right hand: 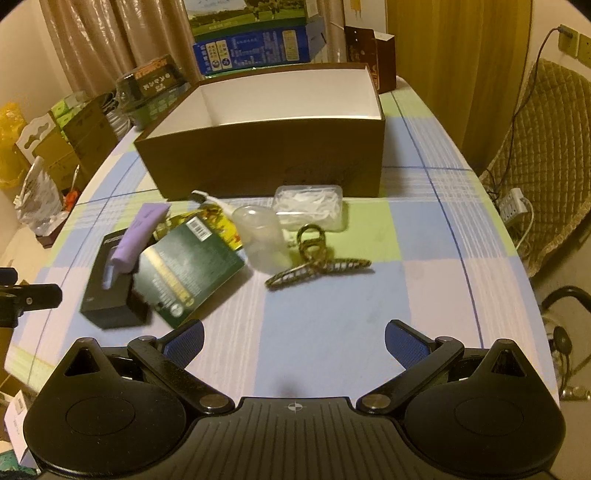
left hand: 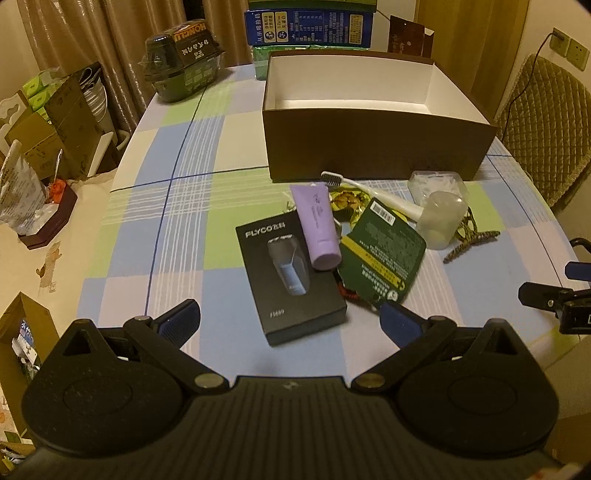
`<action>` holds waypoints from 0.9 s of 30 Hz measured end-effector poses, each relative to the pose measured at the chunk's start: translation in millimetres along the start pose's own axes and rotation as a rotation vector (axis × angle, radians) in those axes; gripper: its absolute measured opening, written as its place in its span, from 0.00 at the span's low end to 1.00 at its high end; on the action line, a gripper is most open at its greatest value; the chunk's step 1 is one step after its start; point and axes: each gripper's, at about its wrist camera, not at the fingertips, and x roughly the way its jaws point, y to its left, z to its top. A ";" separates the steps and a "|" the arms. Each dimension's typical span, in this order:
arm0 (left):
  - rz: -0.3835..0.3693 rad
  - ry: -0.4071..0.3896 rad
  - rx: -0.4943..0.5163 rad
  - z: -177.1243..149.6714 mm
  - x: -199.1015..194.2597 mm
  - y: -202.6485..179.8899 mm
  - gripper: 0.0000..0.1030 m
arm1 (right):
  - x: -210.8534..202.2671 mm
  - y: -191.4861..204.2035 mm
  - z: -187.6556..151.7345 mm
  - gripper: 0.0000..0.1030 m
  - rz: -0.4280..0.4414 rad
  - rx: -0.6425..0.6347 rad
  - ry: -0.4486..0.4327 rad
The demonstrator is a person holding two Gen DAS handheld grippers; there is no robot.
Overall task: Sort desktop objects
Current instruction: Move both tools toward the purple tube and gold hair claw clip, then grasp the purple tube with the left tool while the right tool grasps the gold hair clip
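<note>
A pile of objects lies in front of an open brown box (left hand: 376, 147) (right hand: 266, 162) with a white, empty inside. The pile holds a black FLYCO shaver box (left hand: 291, 277) (right hand: 107, 291), a purple tube (left hand: 319, 225) (right hand: 138, 236), a green card packet (left hand: 384, 251) (right hand: 188, 269), a white toothbrush (left hand: 373, 192) (right hand: 214, 201), a clear cup (left hand: 439, 218) (right hand: 262, 236), a clear tub (right hand: 310, 206) and a gold hair claw (left hand: 469, 236) (right hand: 317, 262). My left gripper (left hand: 290, 321) is open just short of the shaver box. My right gripper (right hand: 293, 339) is open over bare cloth, short of the hair claw.
The checked tablecloth (left hand: 184, 221) (right hand: 424, 258) covers the table. Blue cartons (left hand: 310, 26) and a dark wrapped tub (left hand: 184, 62) stand behind the brown box. Cardboard boxes and bags (left hand: 55, 122) crowd the left side. A quilted chair (right hand: 546, 155) stands at the right.
</note>
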 end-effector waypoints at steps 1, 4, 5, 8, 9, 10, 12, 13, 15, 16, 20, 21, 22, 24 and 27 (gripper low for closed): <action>0.001 0.000 -0.001 2.3 3.3 -0.8 0.99 | 3.5 -2.7 2.7 0.98 -0.002 -0.002 0.001; 0.002 0.002 -0.003 8.9 13.0 -3.4 0.99 | 13.5 -9.5 9.3 0.98 -0.008 -0.011 -0.003; 0.003 0.005 -0.004 11.0 16.5 -4.3 0.99 | 17.3 -11.8 11.8 0.98 -0.007 -0.014 -0.004; 0.000 0.005 -0.009 17.0 25.6 -6.2 0.99 | 27.5 -18.0 18.6 0.98 -0.001 -0.019 -0.009; 0.000 0.006 -0.010 18.6 28.1 -6.7 0.99 | 33.4 -20.6 22.5 0.98 0.005 -0.030 -0.017; 0.000 0.006 -0.012 20.3 31.0 -7.3 0.99 | 33.4 -20.6 22.5 0.96 0.005 -0.030 -0.017; -0.001 0.008 -0.017 22.9 36.5 -8.0 0.99 | 39.6 -21.4 26.6 0.85 0.013 -0.048 -0.020; -0.002 0.010 -0.020 24.3 39.4 -8.4 0.98 | 43.5 -22.0 29.1 0.79 0.021 -0.052 -0.019; -0.006 0.010 -0.024 27.0 44.7 -9.8 0.97 | 50.8 -25.0 33.4 0.74 0.037 -0.049 -0.016; -0.006 0.012 -0.026 28.3 47.2 -10.6 0.96 | 53.8 -26.1 35.1 0.69 0.046 -0.049 -0.018; -0.011 0.017 -0.043 33.3 57.2 -11.3 0.96 | 68.8 -29.1 42.4 0.53 0.072 -0.061 -0.014; -0.011 0.018 -0.045 34.5 59.2 -11.5 0.95 | 73.4 -30.0 44.1 0.51 0.075 -0.062 -0.009; -0.010 0.018 -0.047 36.0 61.7 -11.7 0.95 | 78.2 -30.8 45.9 0.48 0.077 -0.063 -0.002; -0.004 0.023 -0.049 38.5 66.1 -12.1 0.94 | 86.5 -32.8 49.0 0.44 0.081 -0.065 0.010; 0.002 0.031 -0.051 42.6 72.9 -12.9 0.92 | 97.5 -33.2 53.3 0.41 0.079 -0.072 0.024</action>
